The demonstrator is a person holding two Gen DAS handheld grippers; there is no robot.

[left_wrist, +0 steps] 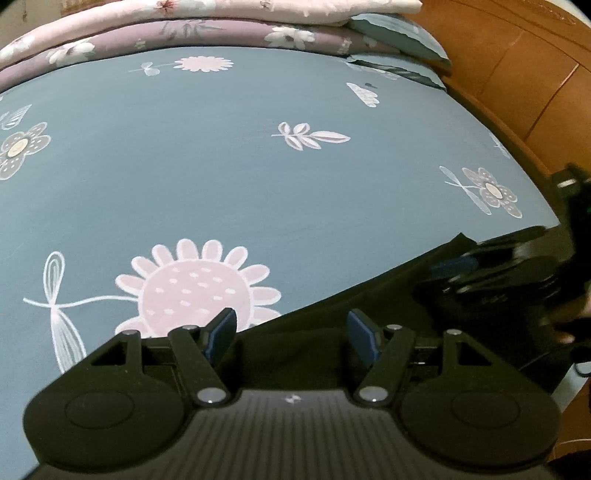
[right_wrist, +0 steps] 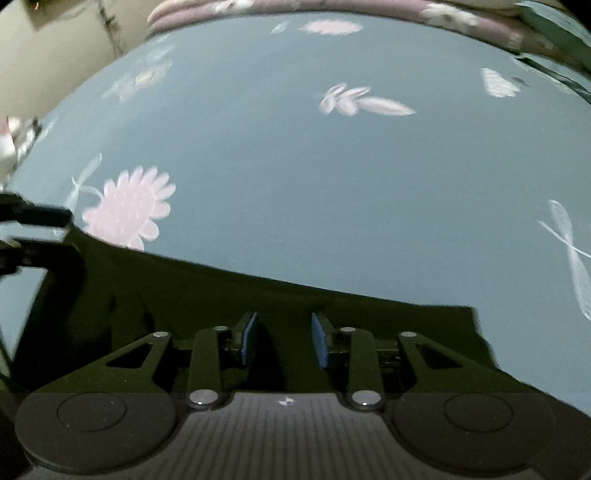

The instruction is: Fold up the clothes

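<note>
A black garment [left_wrist: 332,302] lies flat at the near edge of a blue-grey flowered bed sheet [left_wrist: 229,166]. My left gripper [left_wrist: 291,328] is open just above the garment's far edge, nothing between its blue pads. The right gripper shows blurred at the right of the left wrist view [left_wrist: 491,273], over the same garment. In the right wrist view the garment [right_wrist: 258,295] spreads across the lower half, its far edge straight. My right gripper [right_wrist: 282,339] hovers open over it, pads apart and empty. The left gripper [right_wrist: 33,236] shows at the left edge.
Folded pink and mauve flowered quilts [left_wrist: 166,33] and teal pillows [left_wrist: 399,40] are stacked at the bed's far end. A wooden headboard or wall panel [left_wrist: 524,81] runs along the right. A pale wall [right_wrist: 55,48] stands beyond the far left.
</note>
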